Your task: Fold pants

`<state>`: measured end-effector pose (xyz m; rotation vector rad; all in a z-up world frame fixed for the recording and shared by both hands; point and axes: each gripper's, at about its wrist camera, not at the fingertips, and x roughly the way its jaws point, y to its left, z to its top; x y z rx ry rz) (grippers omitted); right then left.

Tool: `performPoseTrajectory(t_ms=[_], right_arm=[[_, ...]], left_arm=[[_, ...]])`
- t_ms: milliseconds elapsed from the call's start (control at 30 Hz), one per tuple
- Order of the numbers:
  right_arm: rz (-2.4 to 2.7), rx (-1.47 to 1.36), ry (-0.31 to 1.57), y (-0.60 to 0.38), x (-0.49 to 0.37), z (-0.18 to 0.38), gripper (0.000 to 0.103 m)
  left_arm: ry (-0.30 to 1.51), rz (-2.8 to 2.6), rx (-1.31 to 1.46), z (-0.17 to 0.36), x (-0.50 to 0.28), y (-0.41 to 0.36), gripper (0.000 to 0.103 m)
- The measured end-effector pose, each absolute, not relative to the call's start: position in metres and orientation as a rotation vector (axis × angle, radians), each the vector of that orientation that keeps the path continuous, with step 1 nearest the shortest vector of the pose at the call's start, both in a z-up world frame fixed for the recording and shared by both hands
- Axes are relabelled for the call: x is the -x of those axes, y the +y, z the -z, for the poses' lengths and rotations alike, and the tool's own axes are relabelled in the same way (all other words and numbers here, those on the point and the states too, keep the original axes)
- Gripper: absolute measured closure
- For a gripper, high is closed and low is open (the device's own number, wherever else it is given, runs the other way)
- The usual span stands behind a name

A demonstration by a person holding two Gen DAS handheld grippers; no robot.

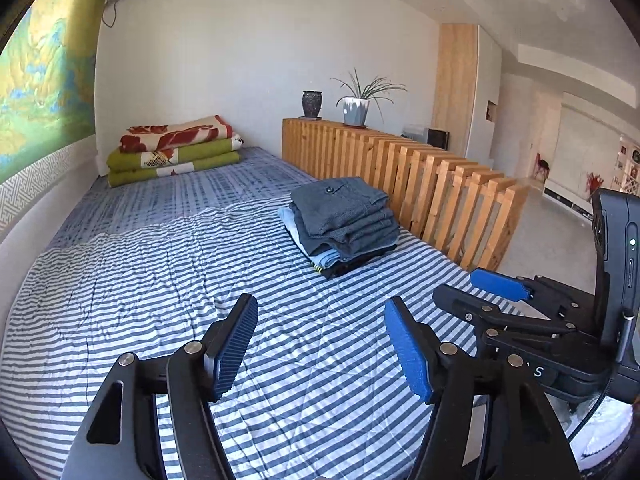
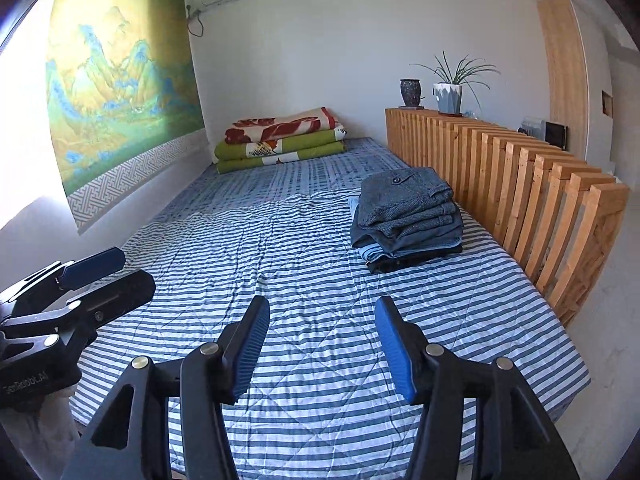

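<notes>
A stack of folded pants (image 1: 344, 226) (image 2: 408, 218), grey on top with blue and dark ones beneath, rests on the striped bed cover (image 1: 160, 280) (image 2: 280, 264) by the wooden slat railing. My left gripper (image 1: 322, 346) hovers over the near part of the bed, open, with only bedding behind its blue pads. My right gripper (image 2: 322, 346) is likewise open and empty over the near end of the bed. Each gripper shows at the edge of the other's view: the right gripper (image 1: 484, 292) and the left gripper (image 2: 116, 276). The stack lies well ahead of both.
A wooden slat railing (image 1: 420, 184) (image 2: 520, 184) runs along the bed's right side, carrying a dark vase (image 1: 312, 103) and a potted plant (image 1: 356, 108). Folded quilts (image 1: 176, 148) (image 2: 280, 140) lie at the bed's far end. A landscape hanging (image 2: 120, 88) covers the left wall.
</notes>
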<state>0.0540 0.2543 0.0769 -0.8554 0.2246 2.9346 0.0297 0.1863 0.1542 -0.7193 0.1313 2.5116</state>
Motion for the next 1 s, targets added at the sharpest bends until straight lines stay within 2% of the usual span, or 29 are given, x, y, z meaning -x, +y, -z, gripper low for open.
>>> performPoseTrajectory(t_ms=[267, 400, 633, 1000], right_arm=[[-2.856, 0.868, 0.303, 0.268, 0.001, -0.035, 0.052], [-2.826, 0.903, 0.286, 0.269, 0.016, -0.020, 0.052], [-2.846, 0.949, 0.199, 0.256, 0.022, -0.009, 0.051], [-2.845, 1.016, 0.161, 0.246, 0.024, 0.007, 0.049]], left_arm=[[0.171, -2.574, 0.841, -0.100, 0.043, 0.185, 0.033], [0.160, -2.581, 0.934, -0.075, 0.065, 0.180, 0.033], [0.128, -2.611, 0.995, -0.056, 0.089, 0.175, 0.033], [0.110, -2.596, 1.064, -0.027, 0.091, 0.171, 0.032]])
